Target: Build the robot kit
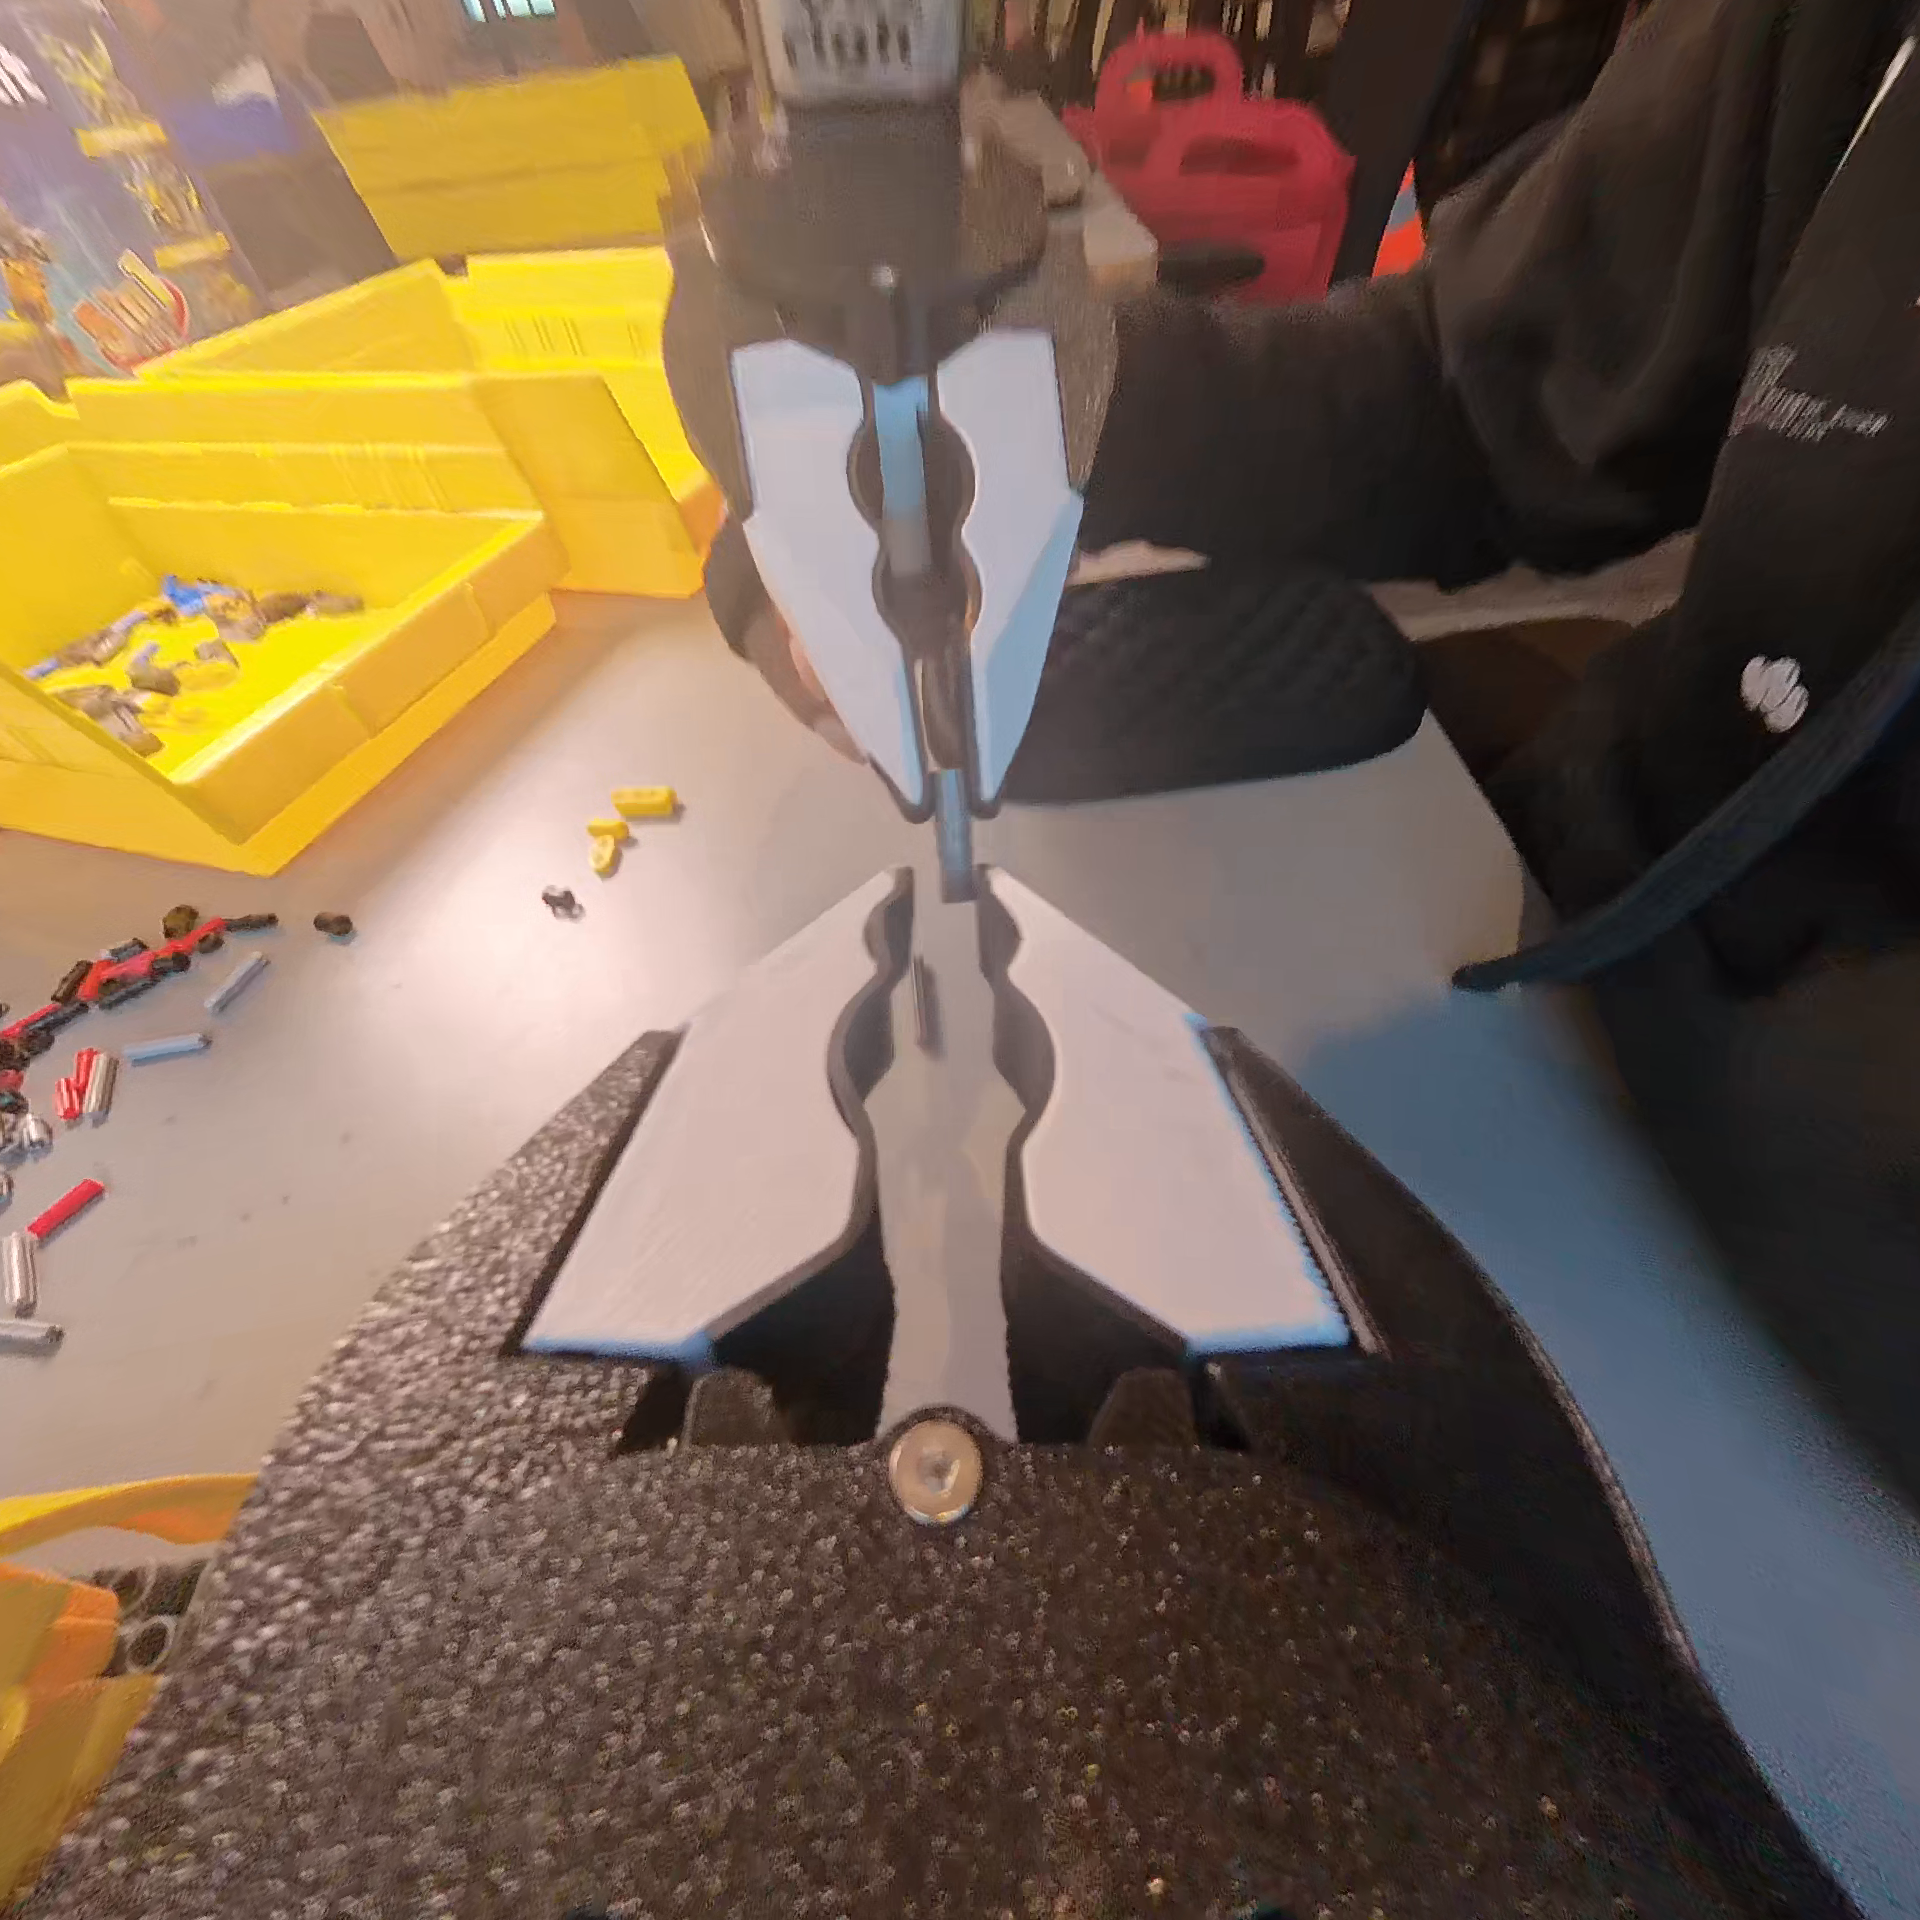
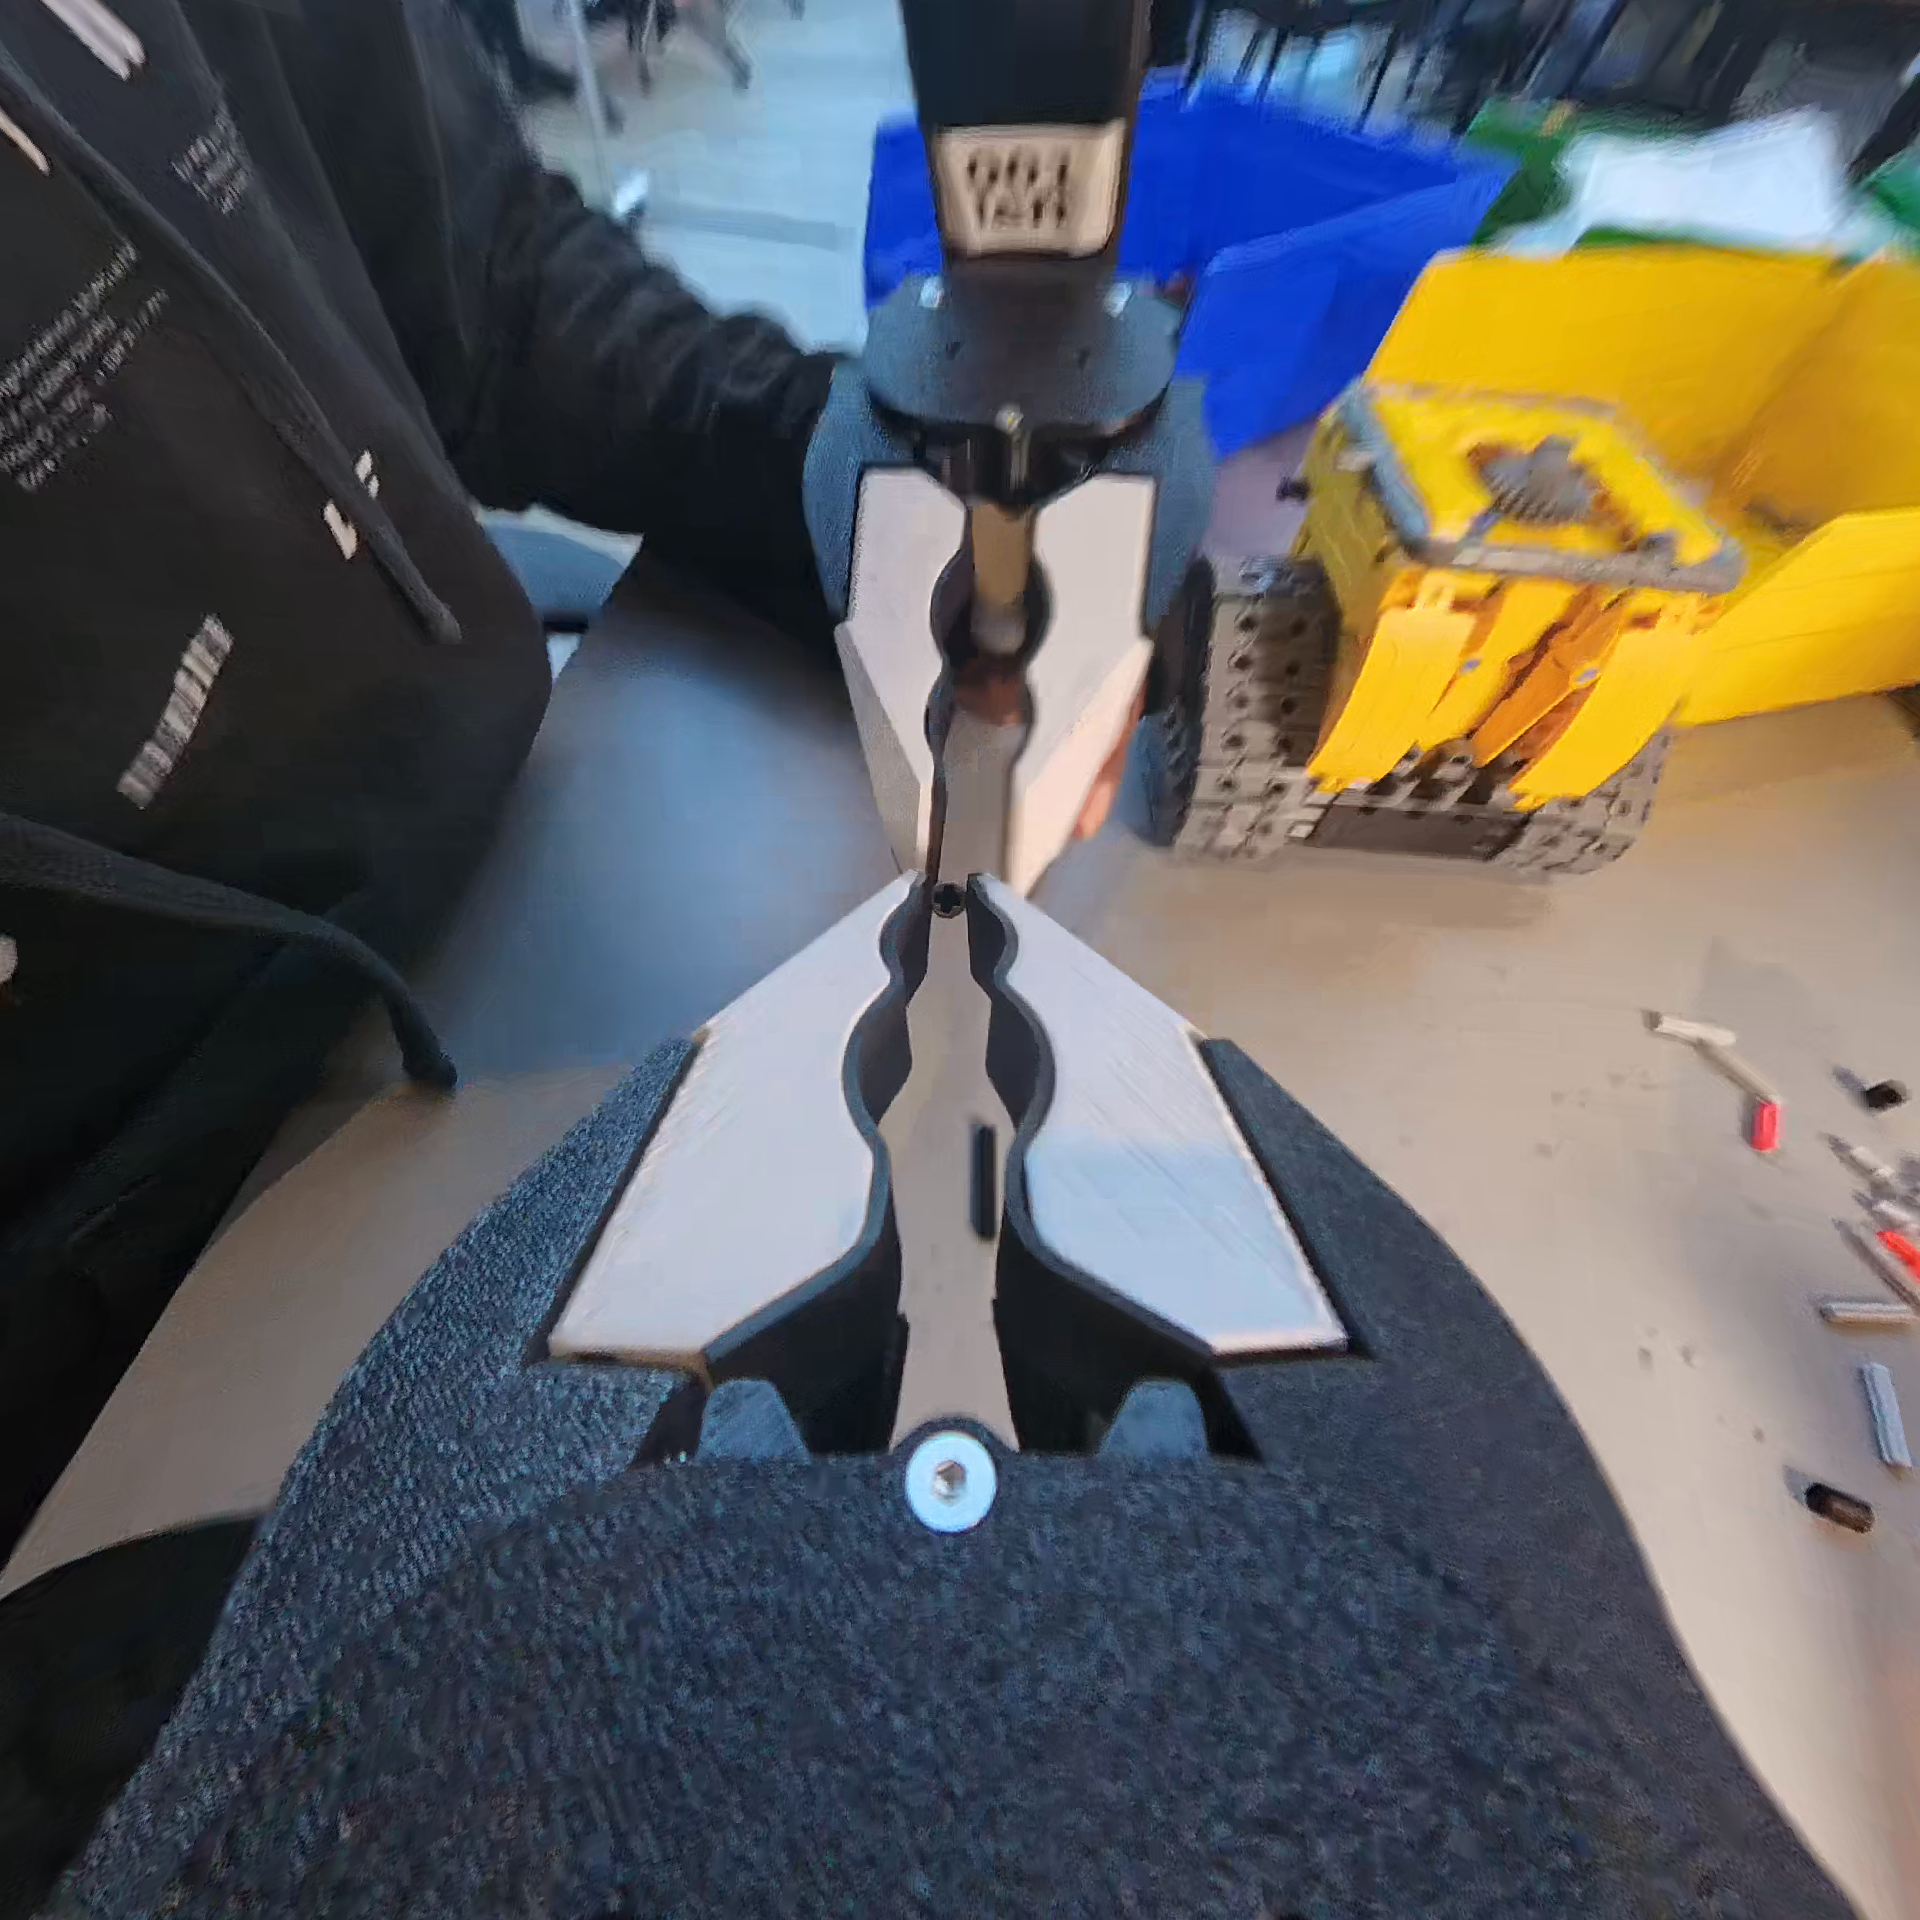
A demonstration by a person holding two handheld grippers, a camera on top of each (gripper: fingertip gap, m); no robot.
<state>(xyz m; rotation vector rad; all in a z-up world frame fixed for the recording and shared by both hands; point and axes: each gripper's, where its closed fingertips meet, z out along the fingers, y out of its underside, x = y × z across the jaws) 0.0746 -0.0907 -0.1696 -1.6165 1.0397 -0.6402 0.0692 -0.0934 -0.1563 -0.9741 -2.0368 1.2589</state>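
Grey pin is sitting pinched in the right gripper, poking in at 12 o'clock of the narrow left gripper (can't tell if it's gripping), so any wobble is risking it twisting loose.

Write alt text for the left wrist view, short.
Two white two-finger grippers meet tip to tip over a grey table: the left gripper in the foreground, the right gripper opposite, pinching a small grey axle rod that reaches the left fingertips. Yellow plastic bins and scattered small building-toy pieces lie to the left, a dark-sleeved arm behind.
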